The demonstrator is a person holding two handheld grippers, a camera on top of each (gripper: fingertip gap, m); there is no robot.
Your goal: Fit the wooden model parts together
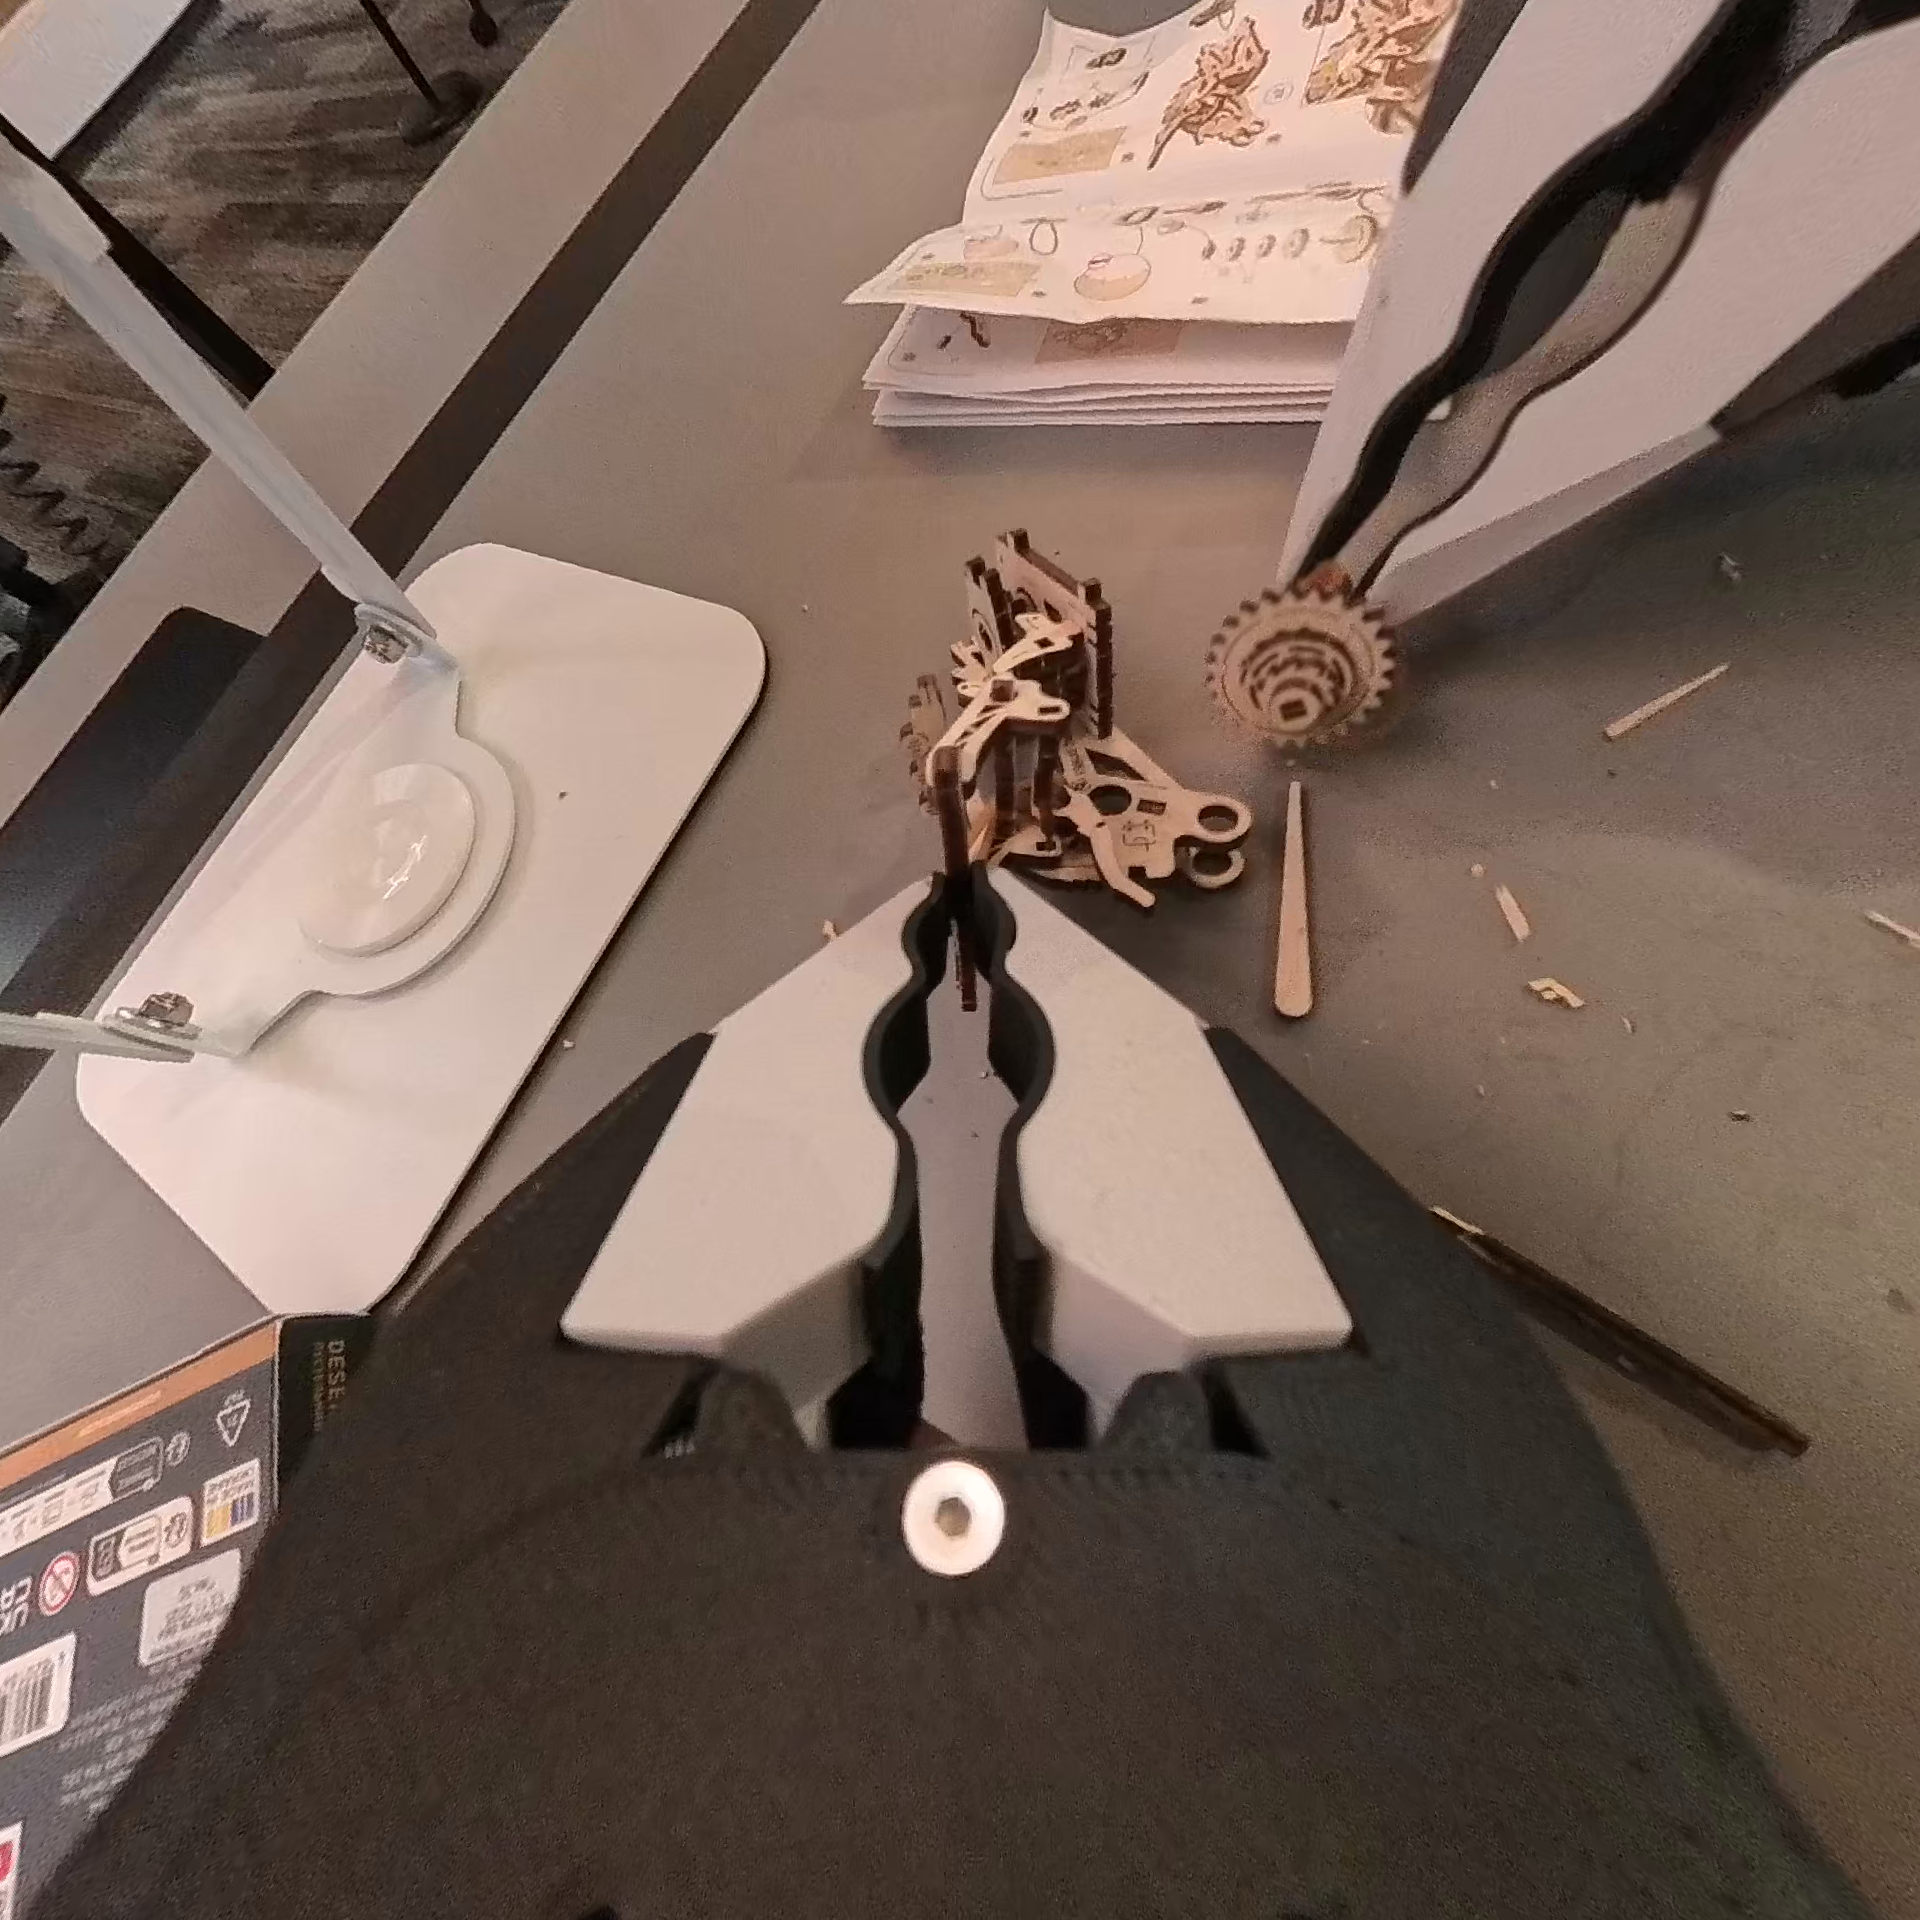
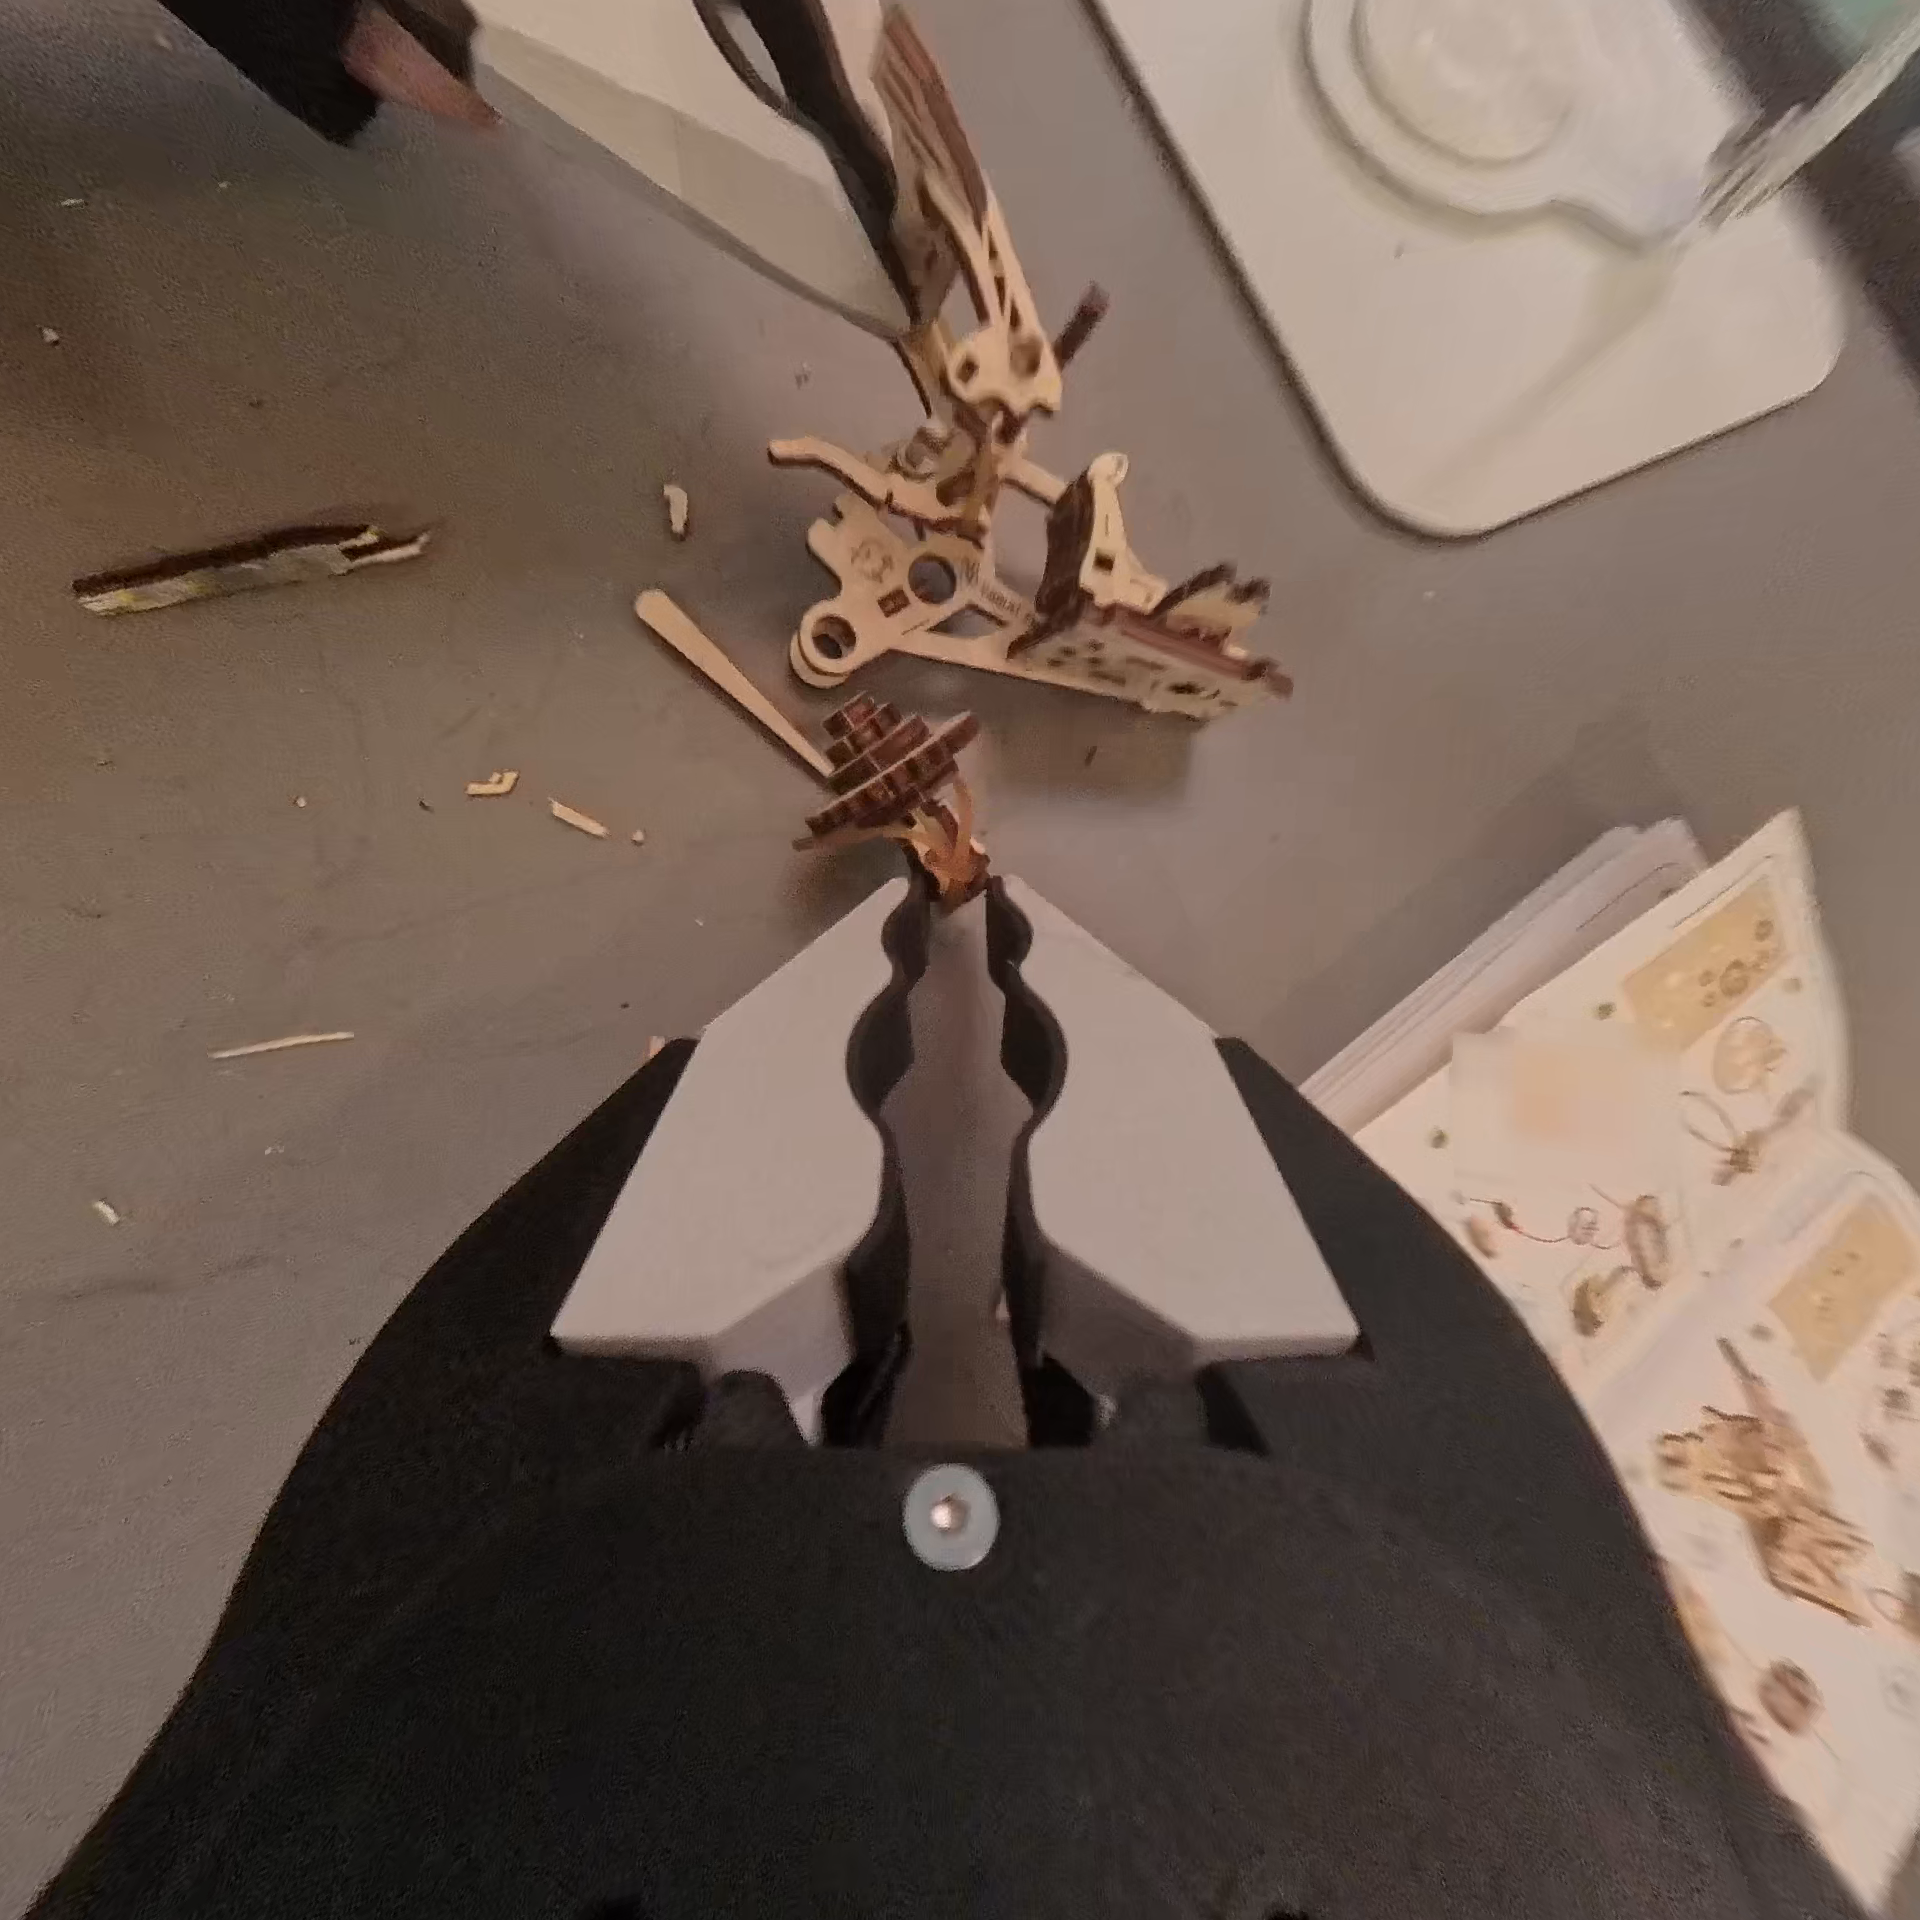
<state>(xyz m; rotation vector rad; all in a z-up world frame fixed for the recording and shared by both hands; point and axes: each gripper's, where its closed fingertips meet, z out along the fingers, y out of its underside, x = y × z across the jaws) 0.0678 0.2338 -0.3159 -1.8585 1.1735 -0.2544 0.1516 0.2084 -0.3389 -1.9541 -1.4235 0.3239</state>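
Observation:
My left gripper (image 1: 961,896) is shut on a thin wooden plate (image 1: 958,831), seen edge-on, that belongs to the part-built wooden model (image 1: 1039,727) on the grey table (image 1: 727,520). The right wrist view shows the left gripper (image 2: 888,312) pinching that plate (image 2: 945,229), which slants up from the model (image 2: 1039,623). My right gripper (image 2: 951,888) is shut on the stem of a stepped wooden gear stack (image 2: 883,774) and holds it just above the table, short of the model. The left wrist view shows the right gripper (image 1: 1340,566) with the toothed gear stack (image 1: 1299,670) to the right of the model.
A white stand base with a round lens (image 1: 416,831) lies left of the model. An open instruction booklet (image 1: 1122,260) lies behind it. A tapered wooden stick (image 1: 1294,904), a dark wooden strip (image 1: 1621,1340), wood scraps (image 1: 1553,992) and a printed box (image 1: 125,1507) lie around. Some 10 centimetres of space lies between my two pairs of fingers.

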